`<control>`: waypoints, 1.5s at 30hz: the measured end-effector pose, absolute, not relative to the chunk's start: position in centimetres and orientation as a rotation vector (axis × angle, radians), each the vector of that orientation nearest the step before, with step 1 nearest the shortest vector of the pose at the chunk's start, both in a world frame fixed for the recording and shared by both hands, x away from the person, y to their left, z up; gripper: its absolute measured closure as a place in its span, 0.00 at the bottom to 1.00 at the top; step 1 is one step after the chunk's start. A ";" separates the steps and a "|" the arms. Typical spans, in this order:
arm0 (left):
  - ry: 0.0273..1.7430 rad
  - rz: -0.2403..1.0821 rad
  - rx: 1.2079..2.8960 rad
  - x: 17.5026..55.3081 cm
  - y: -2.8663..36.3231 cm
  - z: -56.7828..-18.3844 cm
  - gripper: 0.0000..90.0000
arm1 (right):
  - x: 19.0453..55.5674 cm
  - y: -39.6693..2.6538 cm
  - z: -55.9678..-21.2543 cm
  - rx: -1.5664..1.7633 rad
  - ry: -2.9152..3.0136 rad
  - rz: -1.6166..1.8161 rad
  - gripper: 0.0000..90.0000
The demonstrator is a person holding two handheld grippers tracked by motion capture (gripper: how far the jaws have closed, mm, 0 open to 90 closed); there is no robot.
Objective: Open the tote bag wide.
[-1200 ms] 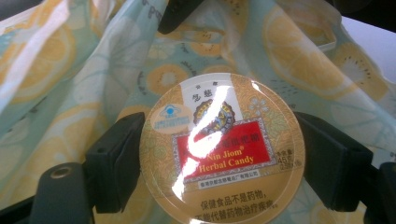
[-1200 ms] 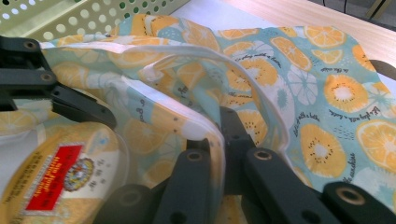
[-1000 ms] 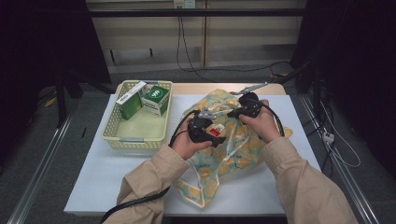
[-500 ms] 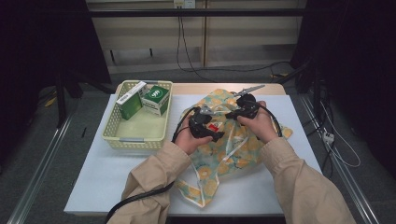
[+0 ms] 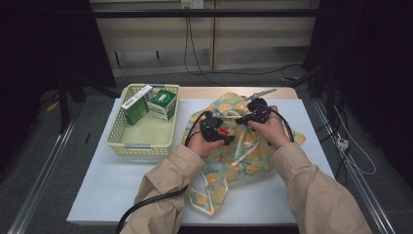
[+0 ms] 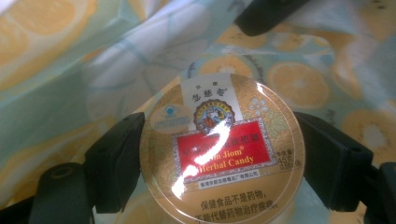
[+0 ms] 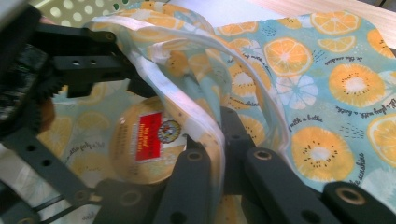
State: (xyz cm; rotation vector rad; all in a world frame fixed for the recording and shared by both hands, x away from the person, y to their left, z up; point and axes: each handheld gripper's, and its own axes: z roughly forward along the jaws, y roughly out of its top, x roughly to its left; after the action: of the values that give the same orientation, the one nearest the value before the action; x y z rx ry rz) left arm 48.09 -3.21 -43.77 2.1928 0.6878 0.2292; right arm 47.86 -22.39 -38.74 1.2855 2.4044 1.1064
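Over the table [image 5: 107, 190], the left gripper [image 5: 220, 130] has carried its candy tin [image 6: 222, 149] lower into the bag [image 5: 243, 161].

Beige long sleeves [image 5: 311, 190] on both forearms. Left gripper [image 5: 214, 130] black, red patch on top, thick black cable [image 5: 146, 207] trailing. Right gripper [image 5: 254, 113] black; black jaw links with round screw holes [image 7: 262, 155].

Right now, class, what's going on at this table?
A person with a gripper in each hand is packing a round herbal candy tin into a lemon-print bag. The left gripper grips the tin by its sides at the bag's mouth, while the right gripper pinches the bag's white-edged rim to hold it open. Two green boxes sit in the yellow basket beside the bag.
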 end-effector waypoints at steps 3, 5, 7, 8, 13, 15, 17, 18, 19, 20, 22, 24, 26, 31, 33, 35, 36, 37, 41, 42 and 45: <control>0.709 0.259 2.195 48.2 -3.4 -44.0 0.23 | 47.9 -22.4 -38.8 1.284 2.409 1.092 1.00; 0.689 0.224 2.192 48.4 -3.3 -44.0 0.23 | 47.9 -22.5 -38.9 1.288 2.408 1.088 1.00; 0.688 0.232 2.193 48.4 -3.4 -44.0 0.23 | 48.1 -22.6 -39.1 1.288 2.407 1.080 1.00; 0.687 0.237 2.200 48.4 -3.4 -44.0 0.23 | 48.1 -22.6 -39.2 1.295 2.405 1.081 1.00; 0.689 0.237 2.209 48.8 -3.6 -44.4 0.23 | 48.5 -22.7 -39.6 1.320 2.405 1.074 1.00; 0.705 0.241 2.208 49.1 -3.8 -44.7 0.23 | 48.5 -22.7 -39.7 1.318 2.408 1.079 1.00; 0.707 0.248 2.202 49.6 -4.0 -44.7 0.23 | 48.5 -22.7 -39.7 1.315 2.411 1.079 1.00; 0.711 0.254 2.204 49.8 -4.2 -44.7 0.23 | 48.4 -22.6 -39.7 1.314 2.410 1.081 1.00; 0.714 0.267 2.203 50.0 -4.3 -44.7 0.23 | 48.4 -22.6 -39.7 1.314 2.410 1.079 1.00; 0.715 0.267 2.205 50.3 -4.5 -44.7 0.23 | 48.4 -22.6 -39.6 1.312 2.410 1.080 1.00; 0.727 0.273 2.195 51.0 -4.9 -44.9 0.23 | 48.4 -22.6 -39.6 1.311 2.414 1.082 1.00; 0.718 0.282 2.172 51.7 -5.3 -45.1 0.22 | 48.4 -22.7 -39.6 1.317 2.412 1.078 1.00; 0.706 0.304 2.176 52.1 -5.5 -45.2 0.20 | 48.3 -22.7 -39.6 1.320 2.412 1.068 1.00; 0.675 0.241 2.185 51.3 -5.5 -44.5 0.14 | 48.4 -23.3 -39.6 1.336 2.401 1.066 1.00; 0.660 0.221 2.197 50.7 -5.1 -44.2 0.14 | 48.5 -23.4 -39.7 1.344 2.392 1.072 1.00; 0.650 0.215 2.203 50.0 -4.6 -43.8 0.14 | 48.4 -23.3 -39.8 1.343 2.394 1.068 1.00; 0.642 0.220 2.209 49.7 -4.3 -43.6 0.14 | 48.3 -23.3 -39.8 1.339 2.395 1.069 1.00; 0.642 0.212 2.205 49.3 -4.0 -43.4 0.14 | 48.2 -23.1 -39.8 1.337 2.397 1.068 1.00; 0.634 0.206 2.211 47.9 -2.5 -42.4 0.13 | 47.8 -22.7 -39.8 1.322 2.398 1.057 1.00; 0.622 0.187 2.203 47.6 -2.1 -42.1 0.12 | 47.7 -22.6 -39.8 1.322 2.398 1.054 1.00; 0.613 0.178 2.192 46.7 -0.7 -41.1 0.12 | 47.5 -22.5 -39.7 1.322 2.392 1.052 1.00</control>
State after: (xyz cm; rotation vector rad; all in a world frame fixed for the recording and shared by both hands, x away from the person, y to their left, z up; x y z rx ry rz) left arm 46.68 -0.69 -41.11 2.1917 0.6128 0.1777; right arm 47.46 -22.48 -39.74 1.3216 2.3920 1.0523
